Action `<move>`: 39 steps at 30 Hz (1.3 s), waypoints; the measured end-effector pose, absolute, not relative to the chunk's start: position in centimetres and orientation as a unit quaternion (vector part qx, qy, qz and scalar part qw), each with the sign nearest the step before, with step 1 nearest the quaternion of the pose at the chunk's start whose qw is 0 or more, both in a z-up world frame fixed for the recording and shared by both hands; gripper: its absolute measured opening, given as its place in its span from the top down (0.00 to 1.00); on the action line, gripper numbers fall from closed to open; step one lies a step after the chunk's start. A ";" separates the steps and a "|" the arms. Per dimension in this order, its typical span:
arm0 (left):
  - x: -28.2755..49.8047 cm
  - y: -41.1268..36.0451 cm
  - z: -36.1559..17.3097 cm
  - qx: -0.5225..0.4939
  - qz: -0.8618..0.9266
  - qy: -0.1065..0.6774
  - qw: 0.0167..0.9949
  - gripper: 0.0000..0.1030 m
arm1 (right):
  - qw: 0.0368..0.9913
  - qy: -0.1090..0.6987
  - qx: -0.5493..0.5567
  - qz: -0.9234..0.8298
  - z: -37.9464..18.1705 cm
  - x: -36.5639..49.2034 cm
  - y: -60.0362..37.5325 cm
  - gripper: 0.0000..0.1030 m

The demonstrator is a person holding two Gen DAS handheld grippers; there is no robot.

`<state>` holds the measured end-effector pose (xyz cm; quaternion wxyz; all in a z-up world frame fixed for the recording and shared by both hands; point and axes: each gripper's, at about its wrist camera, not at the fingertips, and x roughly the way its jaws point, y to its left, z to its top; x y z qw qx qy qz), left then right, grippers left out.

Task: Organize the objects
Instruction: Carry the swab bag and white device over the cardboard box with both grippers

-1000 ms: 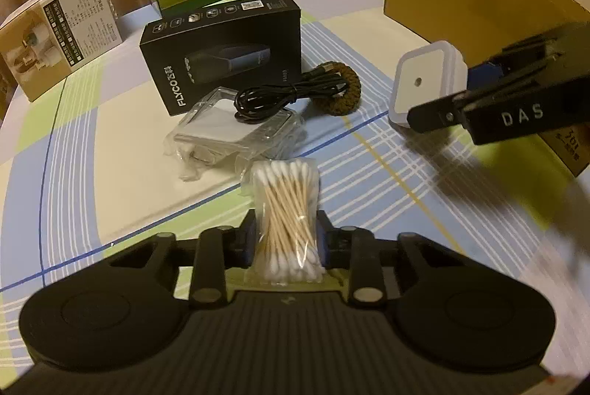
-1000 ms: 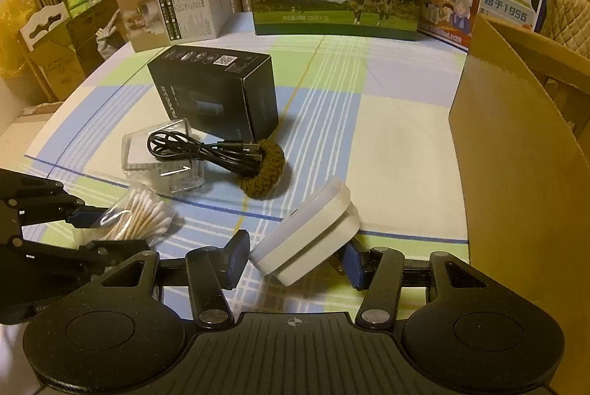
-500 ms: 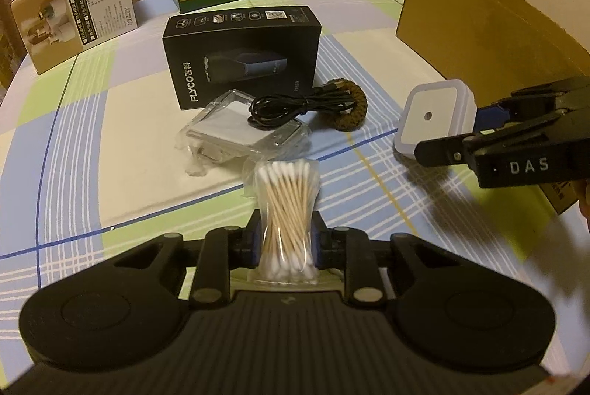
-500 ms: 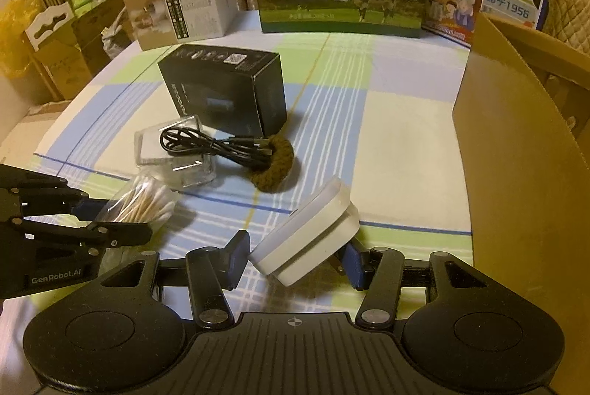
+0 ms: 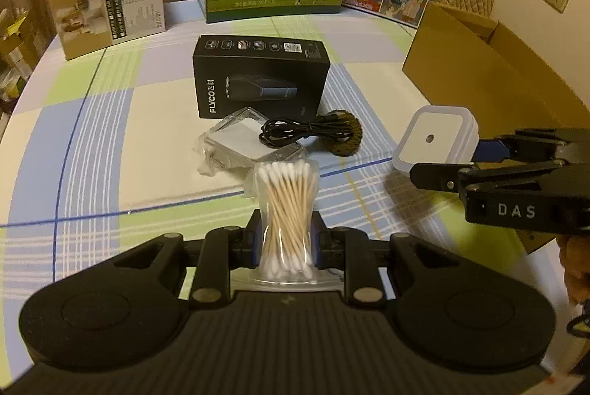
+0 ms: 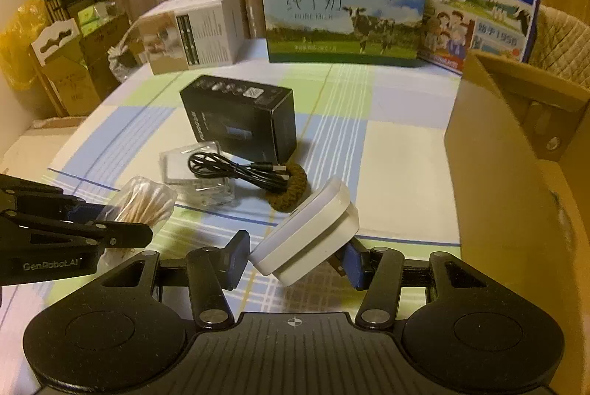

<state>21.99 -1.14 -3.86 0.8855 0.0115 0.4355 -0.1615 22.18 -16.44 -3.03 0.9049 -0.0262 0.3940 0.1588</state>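
The right hand-held gripper (image 6: 295,262) clamps a white square plug-in device (image 6: 306,234), tilted, above the checked surface (image 6: 402,151). At the left edge the left hand-held gripper (image 6: 121,225) holds a clear bag of cotton swabs (image 6: 143,201). Farther back lie a clear plastic case (image 6: 191,170), a coiled black cable (image 6: 236,172) across it and a brown woven ring (image 6: 291,190), with a black box (image 6: 241,122) just behind them. Two milk cartons (image 6: 343,8) and a white box (image 6: 195,32) stand at the far edge. An open cardboard box (image 6: 505,174) fills the right side.
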 end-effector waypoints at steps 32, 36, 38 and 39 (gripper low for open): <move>2.5 -6.6 7.3 -0.045 -0.117 0.377 0.918 0.80 | 0.939 0.321 0.029 0.122 6.9 1.7 -24.0 0.52; 1.4 -7.8 7.9 -0.046 -0.121 0.372 0.919 0.80 | 0.942 0.316 0.028 0.111 7.7 0.5 -25.4 0.52; 1.0 -8.4 8.2 -0.047 -0.123 0.370 0.920 0.80 | 0.943 0.314 0.028 0.106 8.0 0.1 -26.1 0.52; 0.9 -8.6 8.3 -0.048 -0.125 0.369 0.920 0.80 | 0.944 0.313 0.029 0.103 8.1 -0.1 -26.5 0.52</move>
